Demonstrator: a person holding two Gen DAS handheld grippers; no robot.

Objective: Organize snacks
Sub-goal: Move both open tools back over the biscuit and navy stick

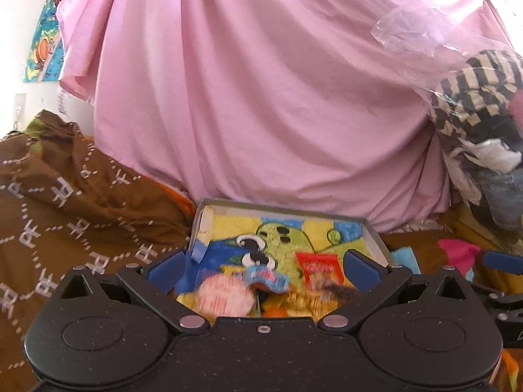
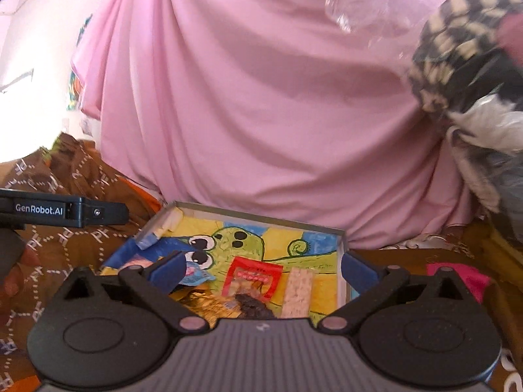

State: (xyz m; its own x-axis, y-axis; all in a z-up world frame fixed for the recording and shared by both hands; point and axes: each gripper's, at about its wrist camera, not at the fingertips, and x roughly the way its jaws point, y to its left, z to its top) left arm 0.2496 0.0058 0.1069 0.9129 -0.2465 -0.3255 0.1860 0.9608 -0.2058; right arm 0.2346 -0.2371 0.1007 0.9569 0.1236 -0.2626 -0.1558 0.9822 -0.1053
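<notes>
A shallow box (image 1: pixel 371 230) with a green cartoon drawing on its floor lies on the bed; it also shows in the right wrist view (image 2: pixel 340 245). Snacks lie in it: a red packet (image 1: pixel 322 269) (image 2: pixel 253 276), a pink-and-white round packet (image 1: pixel 224 295), a small blue packet (image 1: pixel 266 279) (image 2: pixel 194 276), a pale wafer bar (image 2: pixel 299 289) and a golden wrapper (image 2: pixel 209 303). My left gripper (image 1: pixel 263 266) is open and empty over the box's near end. My right gripper (image 2: pixel 261 269) is open and empty over the box, its right finger past the box's right wall.
A big pink sheet (image 1: pixel 261 98) hangs right behind the box. A brown patterned blanket (image 1: pixel 65 212) covers the bed to the left. A pile of clothes (image 1: pixel 483 130) sits at the right. A pink cloth (image 2: pixel 457 277) lies to the right of the box.
</notes>
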